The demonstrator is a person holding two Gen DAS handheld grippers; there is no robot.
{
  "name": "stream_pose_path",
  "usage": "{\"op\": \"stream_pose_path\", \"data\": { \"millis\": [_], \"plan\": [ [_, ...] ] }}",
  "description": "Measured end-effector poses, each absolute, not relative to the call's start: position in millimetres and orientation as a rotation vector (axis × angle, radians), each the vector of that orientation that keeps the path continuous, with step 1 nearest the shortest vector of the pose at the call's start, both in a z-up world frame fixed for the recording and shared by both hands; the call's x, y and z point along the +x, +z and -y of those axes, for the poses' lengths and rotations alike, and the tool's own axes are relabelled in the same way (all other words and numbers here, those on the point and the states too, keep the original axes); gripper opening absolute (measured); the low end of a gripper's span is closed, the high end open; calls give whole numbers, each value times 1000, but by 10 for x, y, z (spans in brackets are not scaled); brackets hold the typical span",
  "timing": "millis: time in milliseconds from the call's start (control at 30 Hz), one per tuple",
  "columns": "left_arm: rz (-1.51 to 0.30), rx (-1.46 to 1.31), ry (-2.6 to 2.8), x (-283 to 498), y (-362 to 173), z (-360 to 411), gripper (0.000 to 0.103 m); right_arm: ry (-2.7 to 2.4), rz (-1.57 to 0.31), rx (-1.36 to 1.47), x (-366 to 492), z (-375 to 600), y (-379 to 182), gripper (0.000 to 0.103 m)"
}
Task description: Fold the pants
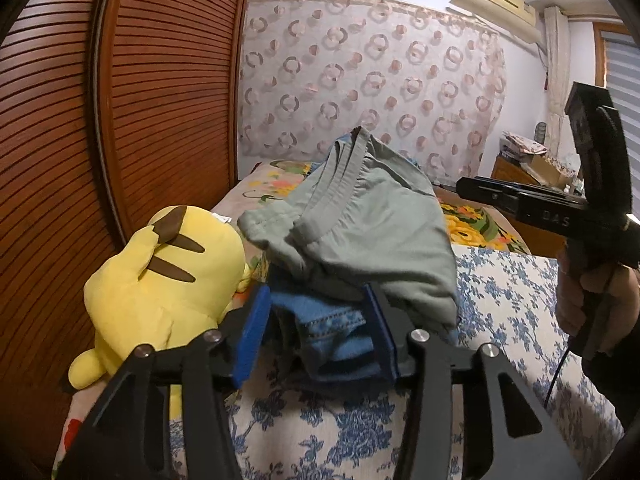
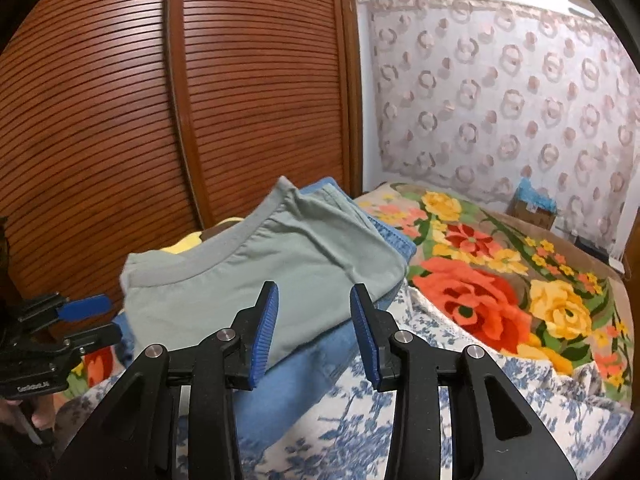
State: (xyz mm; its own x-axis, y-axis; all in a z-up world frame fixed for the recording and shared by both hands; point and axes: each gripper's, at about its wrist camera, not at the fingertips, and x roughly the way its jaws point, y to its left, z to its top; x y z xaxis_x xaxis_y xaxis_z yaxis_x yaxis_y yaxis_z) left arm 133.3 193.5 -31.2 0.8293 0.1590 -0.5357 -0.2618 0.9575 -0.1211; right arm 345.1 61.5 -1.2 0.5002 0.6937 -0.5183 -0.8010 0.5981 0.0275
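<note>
Folded grey-green pants [image 1: 360, 220] lie on top of folded blue jeans [image 1: 332, 336] on the bed. My left gripper [image 1: 318, 334] stands open around the near end of the jeans; the left pad is clear of the denim. In the right wrist view the grey-green pants [image 2: 248, 272] and the jeans [image 2: 304, 364] fill the middle. My right gripper [image 2: 316, 332] hovers open over their near right corner, holding nothing. The right gripper [image 1: 466, 188] also shows from the side beside the pile, held by a hand [image 1: 580, 292]. The left gripper [image 2: 100, 320] appears at the left edge.
A yellow plush toy [image 1: 160, 280] lies left of the pile, against the slatted wooden wardrobe [image 1: 160, 100]. A blue-flowered white cover [image 1: 500, 300] and a bright flowered blanket [image 2: 500, 280] cover the bed. A patterned curtain [image 1: 380, 80] hangs behind; cluttered boxes [image 1: 536, 160] stand far right.
</note>
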Motion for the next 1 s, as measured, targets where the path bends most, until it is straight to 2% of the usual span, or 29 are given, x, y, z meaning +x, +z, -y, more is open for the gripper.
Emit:
{"op": "stream_pose_path", "data": {
  "millis": [367, 800, 1000],
  "plan": [
    [-558, -147, 230, 1082, -240, -1705, 49, 882, -506, -205, 2968, -301, -19, 55],
    [-538, -126, 213, 728, -145, -1541, 51, 834, -428, -243, 2328, -70, 20, 58],
    [-516, -130, 224, 573, -89, -1499, 55, 860, -458, -187, 2178, -19, 5, 75]
  ]
}}
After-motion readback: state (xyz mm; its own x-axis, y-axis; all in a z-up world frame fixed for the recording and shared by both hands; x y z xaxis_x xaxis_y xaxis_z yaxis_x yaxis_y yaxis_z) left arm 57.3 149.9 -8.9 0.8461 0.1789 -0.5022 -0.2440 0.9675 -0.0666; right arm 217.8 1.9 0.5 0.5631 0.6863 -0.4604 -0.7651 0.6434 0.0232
